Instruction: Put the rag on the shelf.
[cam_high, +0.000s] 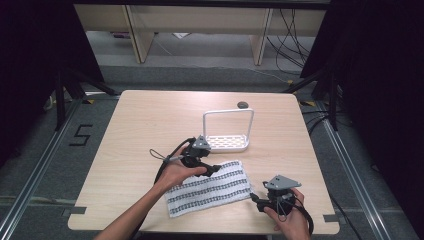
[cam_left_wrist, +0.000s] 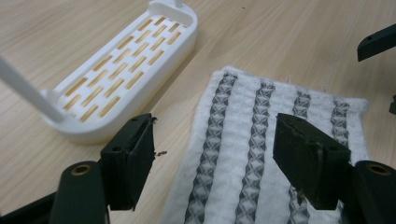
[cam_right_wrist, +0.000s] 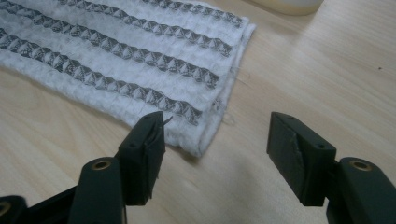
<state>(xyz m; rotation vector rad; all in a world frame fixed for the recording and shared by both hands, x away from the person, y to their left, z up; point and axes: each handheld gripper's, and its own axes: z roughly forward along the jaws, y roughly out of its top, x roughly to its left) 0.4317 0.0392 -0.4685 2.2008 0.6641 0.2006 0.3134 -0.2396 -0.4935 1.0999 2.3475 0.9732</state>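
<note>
A white towel with dark grey stripes (cam_high: 207, 189) lies flat at the front middle of the table. Over its far left edge my left gripper (cam_high: 215, 170) hovers open. In the left gripper view its jaws (cam_left_wrist: 215, 128) straddle the towel's (cam_left_wrist: 261, 154) short edge with nothing between them. My right gripper (cam_high: 256, 198) stands open just off the towel's right end. In the right gripper view the open gripper (cam_right_wrist: 217, 120) faces the towel's (cam_right_wrist: 116, 51) near corner, low over the wood and apart from the cloth.
A white slotted tray with a tall loop handle (cam_high: 227, 142) stands just behind the towel, close to the left gripper, its base (cam_left_wrist: 116, 74) beside the left jaw. A small dark round object (cam_high: 242, 104) sits near the table's far edge.
</note>
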